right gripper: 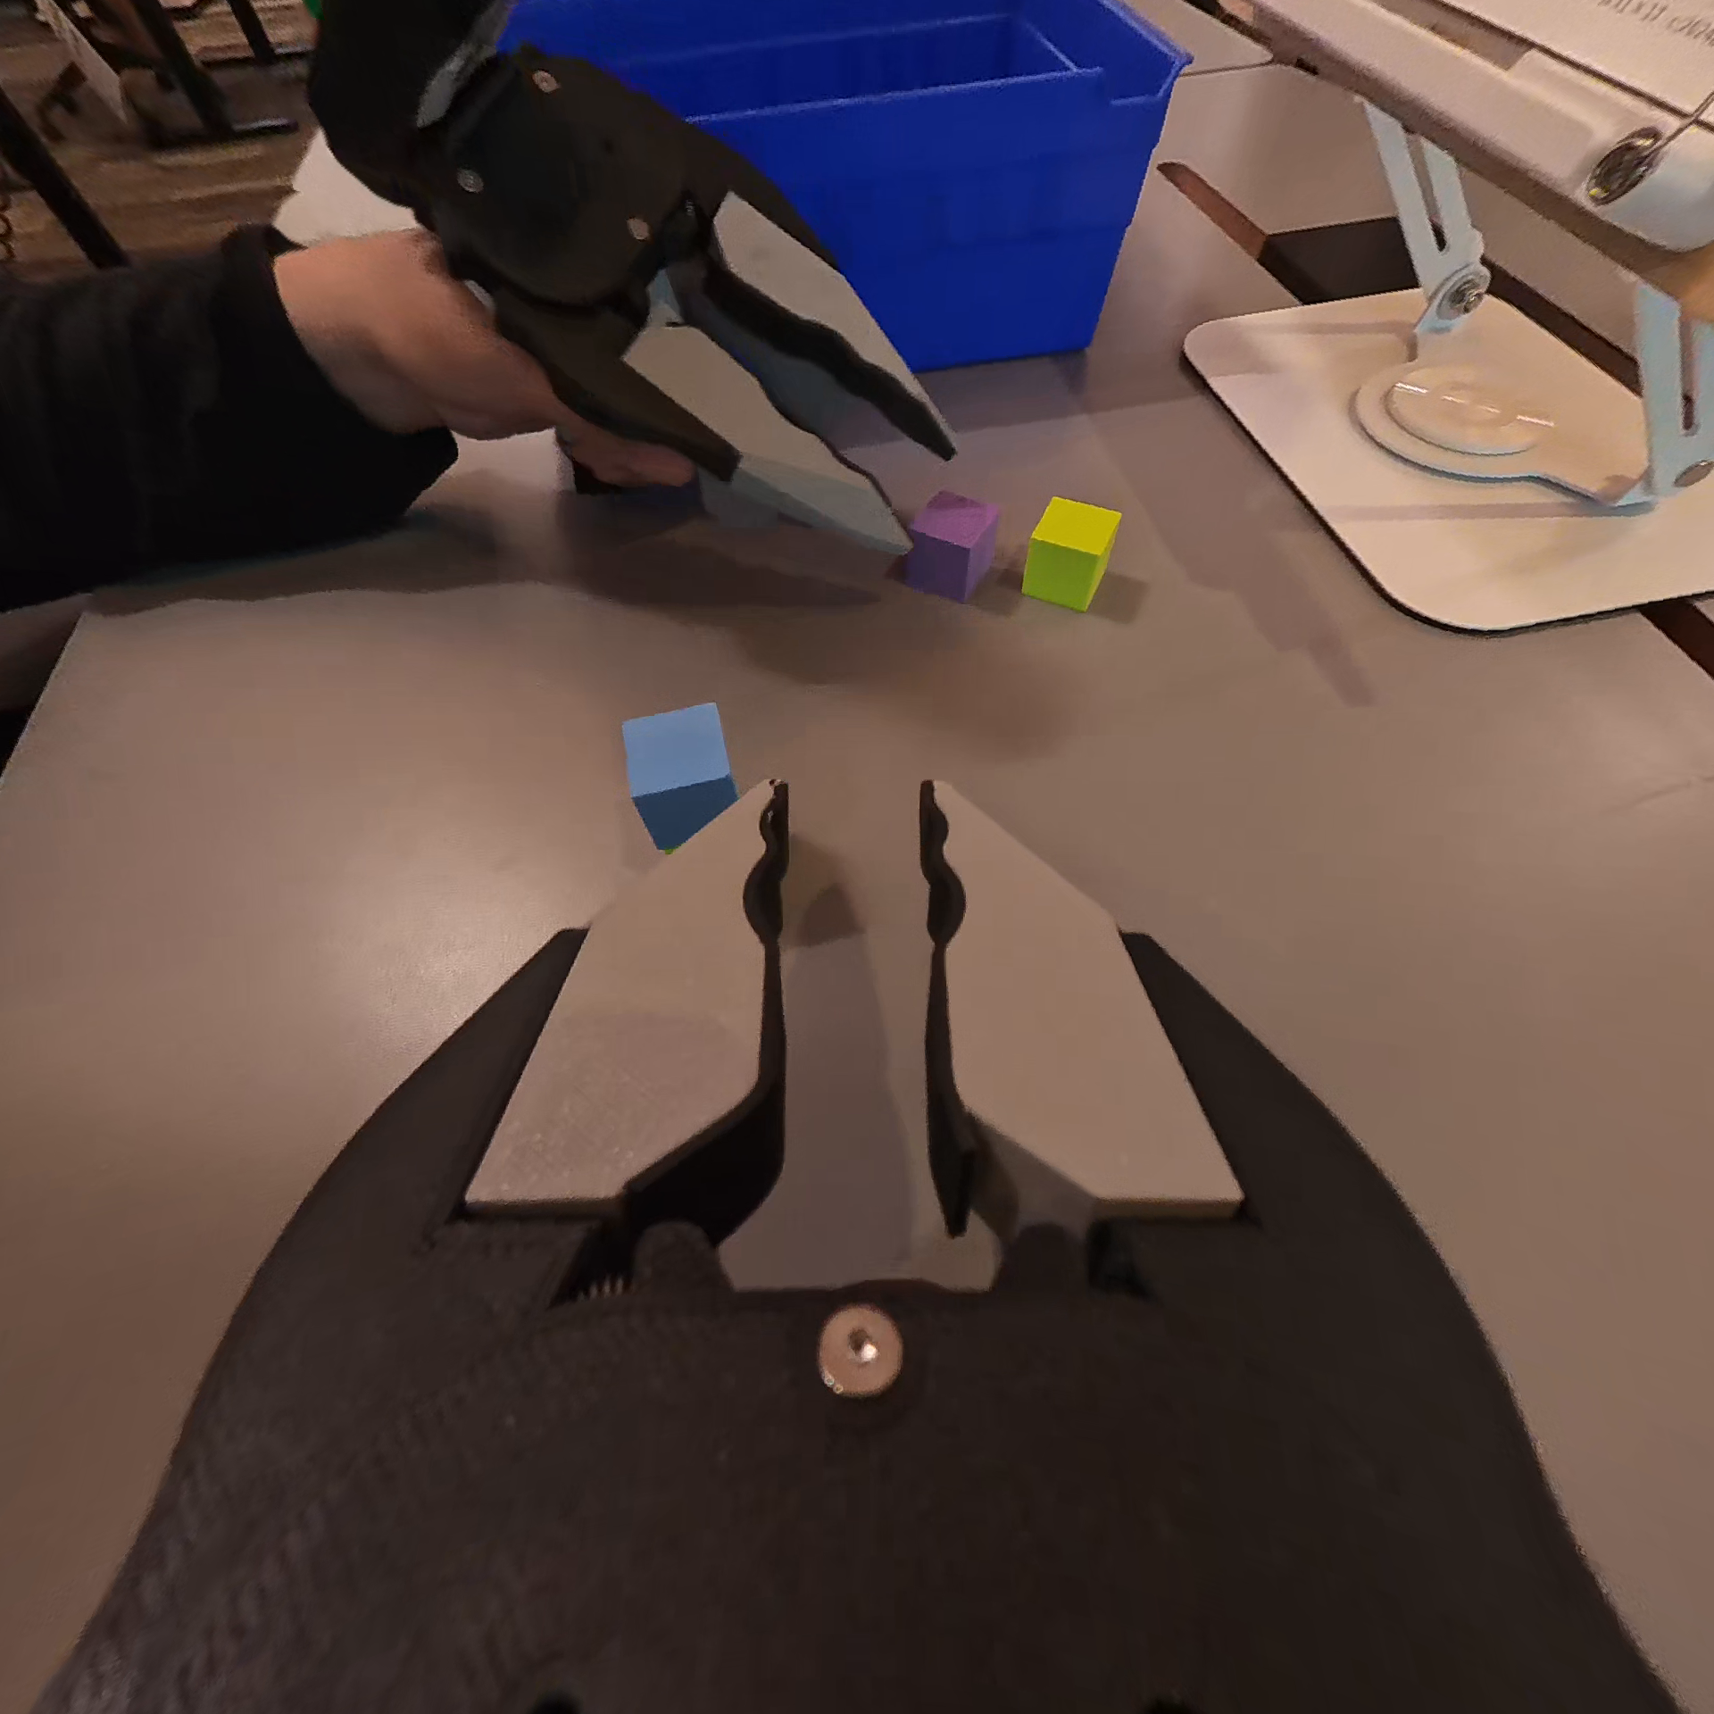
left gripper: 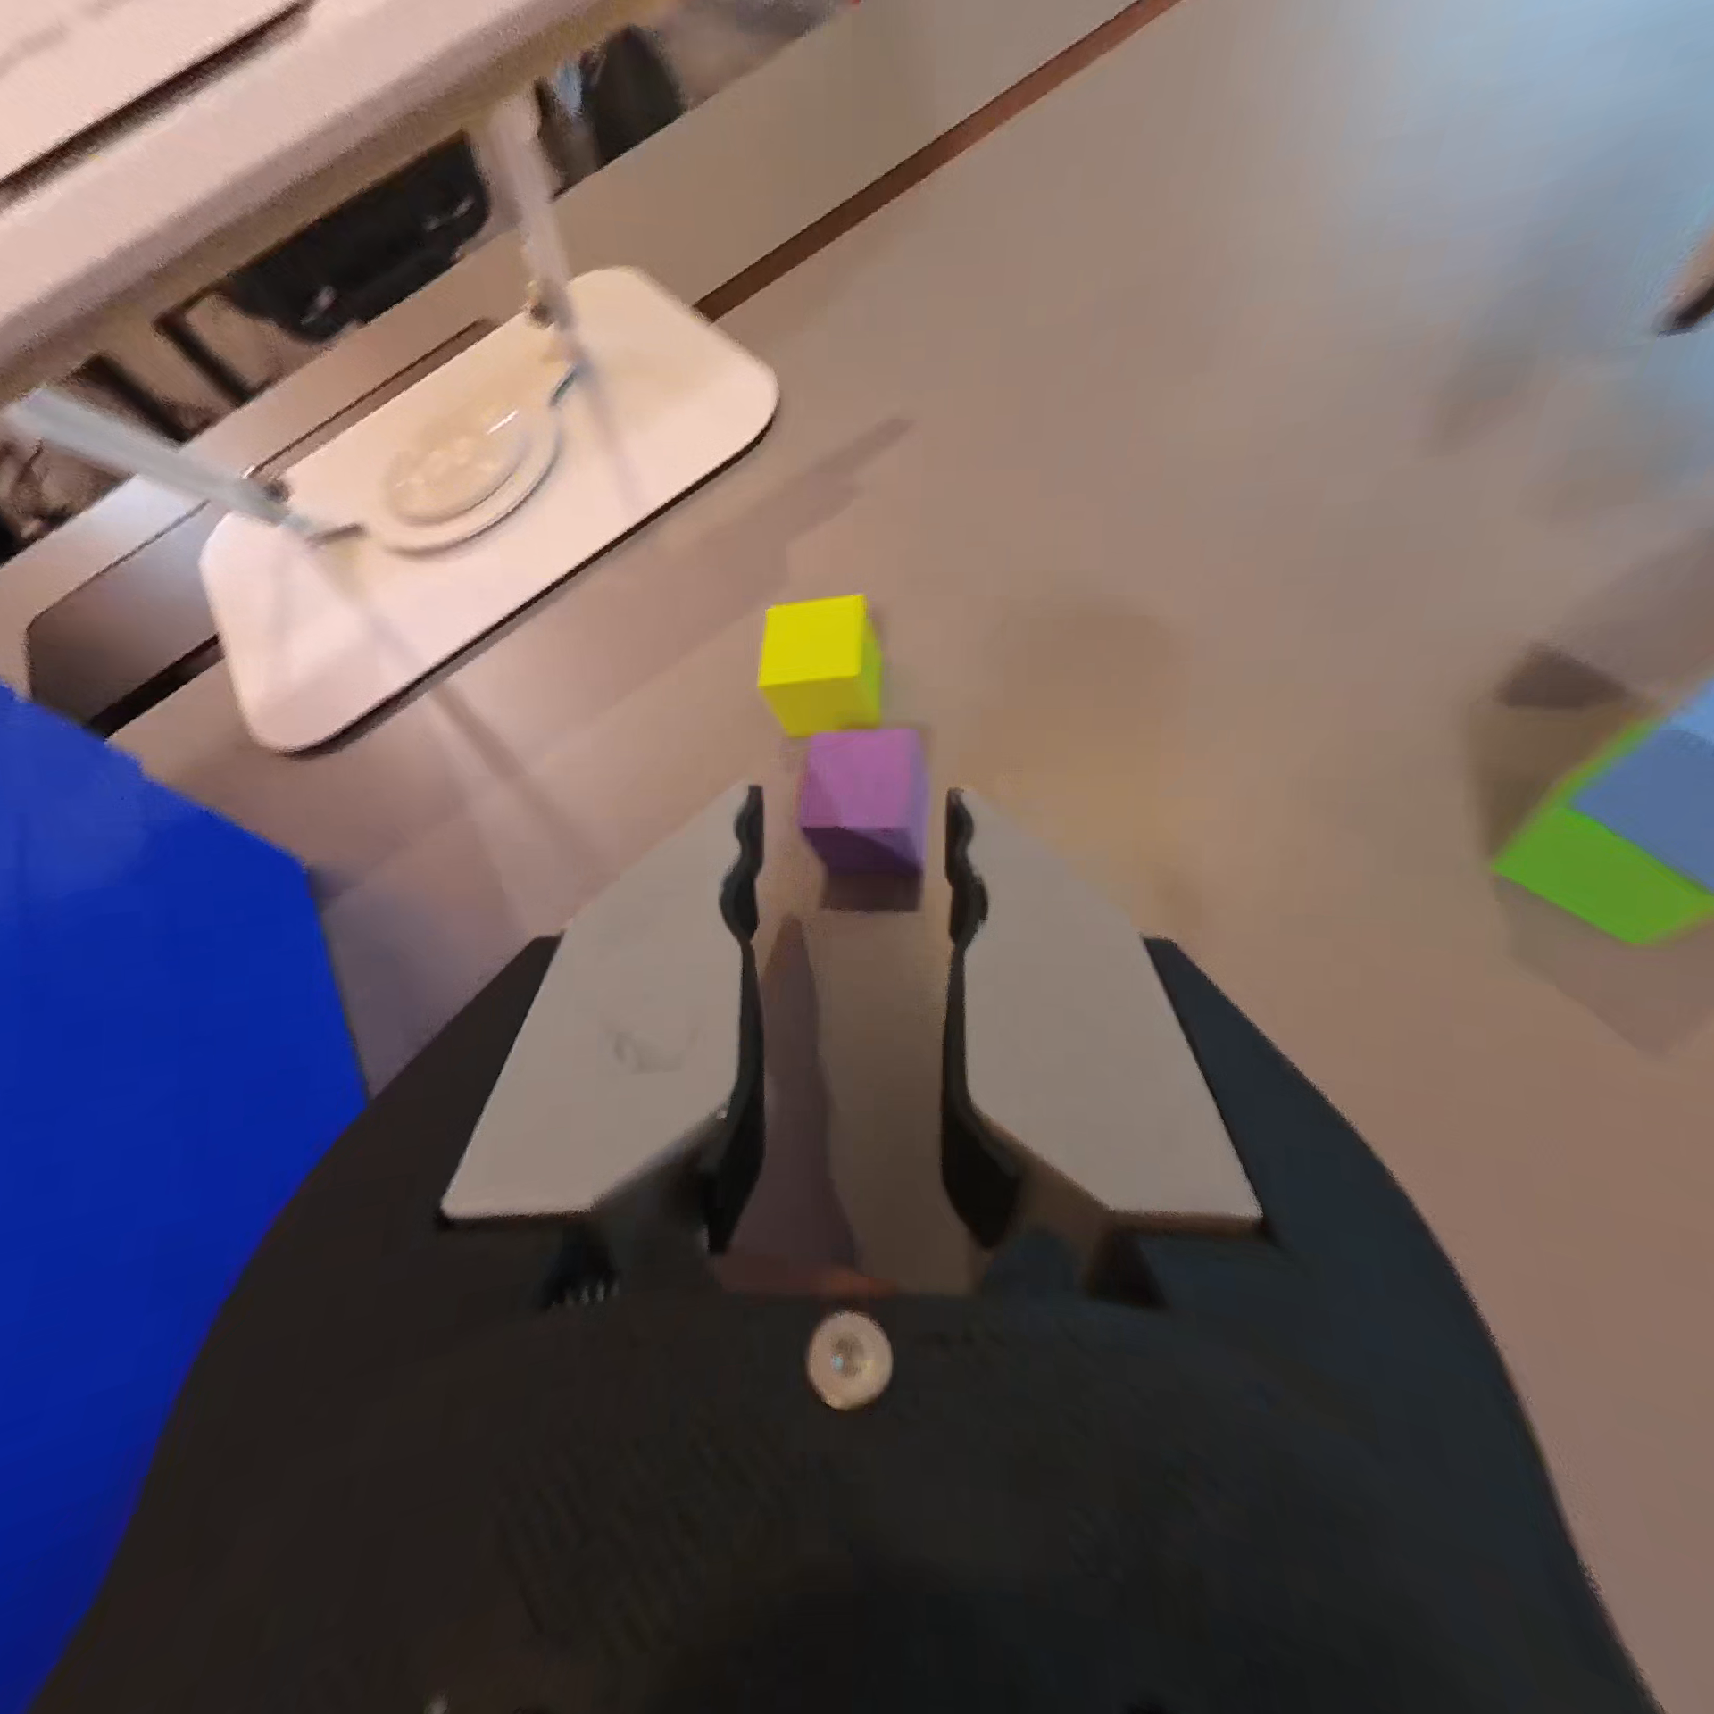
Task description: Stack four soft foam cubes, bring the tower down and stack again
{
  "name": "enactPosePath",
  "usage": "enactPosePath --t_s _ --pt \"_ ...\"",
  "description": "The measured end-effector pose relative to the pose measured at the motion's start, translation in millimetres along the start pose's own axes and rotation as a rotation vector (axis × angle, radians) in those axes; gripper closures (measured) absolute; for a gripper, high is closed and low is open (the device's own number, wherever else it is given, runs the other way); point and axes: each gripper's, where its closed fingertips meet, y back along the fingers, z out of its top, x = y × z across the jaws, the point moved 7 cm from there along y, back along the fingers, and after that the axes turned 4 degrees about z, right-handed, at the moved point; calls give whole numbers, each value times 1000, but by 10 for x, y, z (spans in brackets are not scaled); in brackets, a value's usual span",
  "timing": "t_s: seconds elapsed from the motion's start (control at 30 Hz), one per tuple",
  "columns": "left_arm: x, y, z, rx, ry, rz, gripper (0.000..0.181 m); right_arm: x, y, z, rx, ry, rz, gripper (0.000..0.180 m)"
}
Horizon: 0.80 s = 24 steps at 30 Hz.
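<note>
Now the left tongs [left gripper: 855, 835] are wide, empty, right before the purple cube [left gripper: 864, 799] on the worktop [left gripper: 1159, 464]. Soft and light, so pinch its flat sides gently. Right tongs [right gripper: 853, 816] are wide, empty, beside the blue cube [right gripper: 677, 770].

Matt foam cubes [right gripper: 955, 545] (glossy plastic bin [right gripper: 927, 176])

Grey table [right gripper: 1298, 881], purple cube [right gripper: 953, 545], yellow cube [right gripper: 1071, 554], blue bin [right gripper: 974, 185], white stand base [right gripper: 1447, 482]
</note>
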Motion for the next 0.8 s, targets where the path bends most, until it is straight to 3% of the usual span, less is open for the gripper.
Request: enactPosePath --t_s 0.37,0.5,0.8 --pt "12 -301 -27 159 122 -134 133 36 -63 -7 3 -2 33 155" --pt "42 -305 -18 147 186 -196 154 58 -73 -2 0 -2 40 156" --pt "-229 -17 105 -66 -156 -157 155 107 -77 95 -42 -31 61 156"
